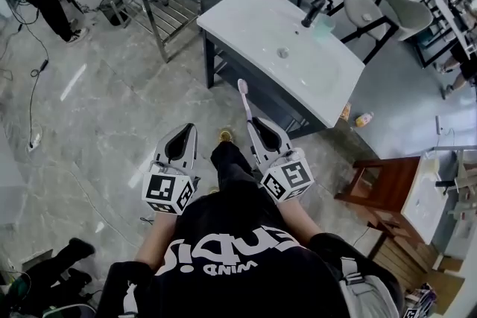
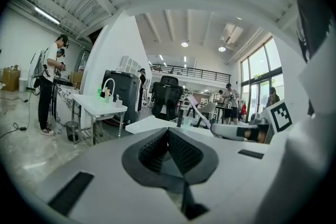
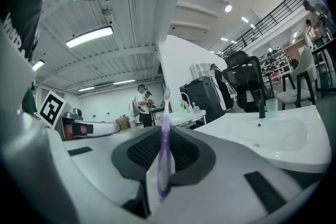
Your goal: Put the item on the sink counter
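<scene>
Purple toothbrush (image 3: 164,149) clenched in right gripper (image 3: 164,136) jaws near sink counter (image 1: 223,20) edge; left gripper (image 2: 168,132) jaws together.

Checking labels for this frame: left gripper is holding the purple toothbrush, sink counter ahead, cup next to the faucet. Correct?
One slip: the purple toothbrush is clamped in the right gripper, not the left. The right gripper view shows it upright between the jaws; the left gripper has its jaws together on nothing. The sink counter ahead and the cup beside the faucet are right.
</scene>
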The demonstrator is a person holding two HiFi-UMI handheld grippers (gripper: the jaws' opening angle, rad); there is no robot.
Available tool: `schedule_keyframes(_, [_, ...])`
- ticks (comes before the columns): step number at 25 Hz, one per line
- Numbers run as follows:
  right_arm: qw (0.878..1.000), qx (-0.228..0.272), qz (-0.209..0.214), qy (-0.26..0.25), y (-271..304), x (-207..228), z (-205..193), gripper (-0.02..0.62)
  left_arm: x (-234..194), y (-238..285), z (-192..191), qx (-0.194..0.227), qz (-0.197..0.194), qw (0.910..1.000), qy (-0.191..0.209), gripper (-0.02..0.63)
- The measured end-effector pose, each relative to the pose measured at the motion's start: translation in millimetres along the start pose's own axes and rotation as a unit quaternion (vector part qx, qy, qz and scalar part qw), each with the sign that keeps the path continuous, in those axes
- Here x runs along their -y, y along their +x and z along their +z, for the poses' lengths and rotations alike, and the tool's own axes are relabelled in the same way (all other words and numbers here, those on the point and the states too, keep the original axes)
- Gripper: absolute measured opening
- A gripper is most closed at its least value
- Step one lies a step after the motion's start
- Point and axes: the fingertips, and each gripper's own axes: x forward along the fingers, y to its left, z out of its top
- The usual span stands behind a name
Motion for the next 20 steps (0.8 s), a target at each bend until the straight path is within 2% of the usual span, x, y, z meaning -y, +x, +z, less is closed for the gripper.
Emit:
schedule_keyframes(15, [1.000,-0.003,-0.002,0.011,81.0,58.0,28.0,0.066,-45.3,92.4,31.4,-0.004,-0.008,0.9999,-0.008,0.020])
schedule_keyframes(20, [1.000,-0.002,0.004,0.013,111.2,78.8,40.8,0.066,-60.6,123.7,45.1,-0.001,0.000,1.0000,-0.008,0.020])
